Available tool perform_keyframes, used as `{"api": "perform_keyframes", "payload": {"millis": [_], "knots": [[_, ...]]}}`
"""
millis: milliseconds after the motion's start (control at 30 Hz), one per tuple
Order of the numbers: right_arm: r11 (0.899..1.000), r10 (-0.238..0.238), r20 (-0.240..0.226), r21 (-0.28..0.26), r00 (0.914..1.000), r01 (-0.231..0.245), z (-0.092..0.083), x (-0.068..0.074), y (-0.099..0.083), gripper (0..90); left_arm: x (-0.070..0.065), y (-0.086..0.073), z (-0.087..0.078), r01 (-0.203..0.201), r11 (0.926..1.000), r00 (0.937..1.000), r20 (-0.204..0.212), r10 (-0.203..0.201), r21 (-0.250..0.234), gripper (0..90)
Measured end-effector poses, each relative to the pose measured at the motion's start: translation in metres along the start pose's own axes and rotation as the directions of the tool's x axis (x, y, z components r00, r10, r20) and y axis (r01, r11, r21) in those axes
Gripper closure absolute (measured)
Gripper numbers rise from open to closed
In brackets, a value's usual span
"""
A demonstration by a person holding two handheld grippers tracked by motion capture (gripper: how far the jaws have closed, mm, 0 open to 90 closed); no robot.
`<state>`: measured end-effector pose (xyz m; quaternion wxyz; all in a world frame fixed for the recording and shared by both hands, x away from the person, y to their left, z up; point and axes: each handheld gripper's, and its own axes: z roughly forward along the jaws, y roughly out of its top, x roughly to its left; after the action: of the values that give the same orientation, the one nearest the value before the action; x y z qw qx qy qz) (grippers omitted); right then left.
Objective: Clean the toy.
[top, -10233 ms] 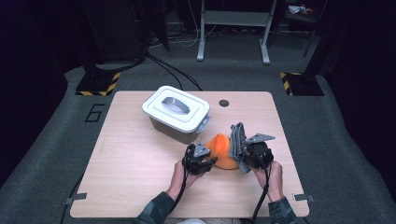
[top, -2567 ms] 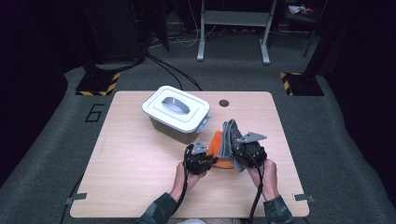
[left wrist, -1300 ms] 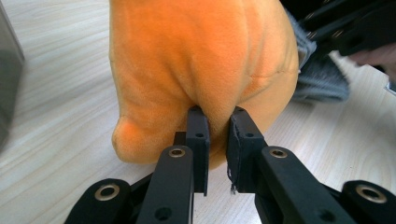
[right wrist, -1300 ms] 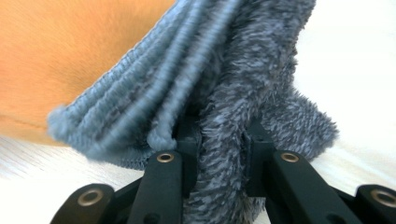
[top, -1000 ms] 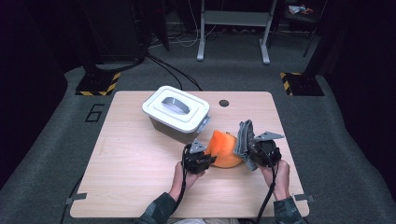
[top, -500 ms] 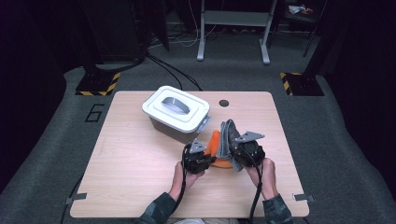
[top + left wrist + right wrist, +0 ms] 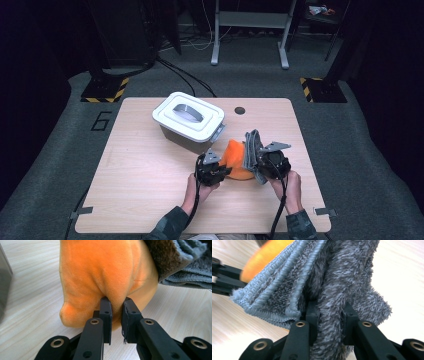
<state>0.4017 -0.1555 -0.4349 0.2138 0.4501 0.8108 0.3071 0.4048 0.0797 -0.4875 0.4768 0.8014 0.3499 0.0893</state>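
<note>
1. Right now the left gripper (image 7: 220,172) has its two black jaws pinched together on a fold of the soft orange plush toy (image 7: 105,277), which rests on the pale wooden table (image 7: 135,165).
2. Just beside it, the right gripper (image 7: 329,315) is clamped on a fluffy grey towel (image 7: 337,272), held up against the toy's right side.
3. Behind them stands a grey plastic box with a white lid (image 7: 187,120), near the toy.
</note>
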Motion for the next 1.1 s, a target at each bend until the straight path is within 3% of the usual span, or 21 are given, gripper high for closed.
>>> {"api": "perform_keyframes", "payload": {"millis": [300,500,767,933,1100], "knots": [[0.998,0.056,0.033,0.039,0.9979,-0.057,0.012,-0.015,-0.016,73.1,0.002,-0.002,0.000,-0.006,1.0000,1.0000,-0.002,0.006,-0.003,80.2],[0.991,0.075,0.055,0.104,0.9956,-0.081,0.026,-0.023,-0.028,73.1,0.002,-0.001,0.000,0.003,1.0000,1.0000,-0.001,-0.003,-0.002,80.3],[0.980,0.120,0.023,0.158,0.9925,-0.122,0.046,-0.031,-0.041,73.1,0.002,-0.001,0.000,0.004,1.0000,1.0000,-0.003,-0.004,-0.005,80.3],[0.982,0.115,0.042,0.146,0.9925,-0.120,0.037,-0.034,-0.038,73.1,0.002,0.000,0.000,0.002,1.0000,1.0000,-0.008,-0.002,-0.002,80.2],[0.989,0.110,0.061,0.093,0.9921,-0.115,0.016,-0.035,-0.031,73.1,0.002,-0.001,0.000,0.006,1.0000,1.0000,-0.008,-0.006,-0.006,80.2]]}}
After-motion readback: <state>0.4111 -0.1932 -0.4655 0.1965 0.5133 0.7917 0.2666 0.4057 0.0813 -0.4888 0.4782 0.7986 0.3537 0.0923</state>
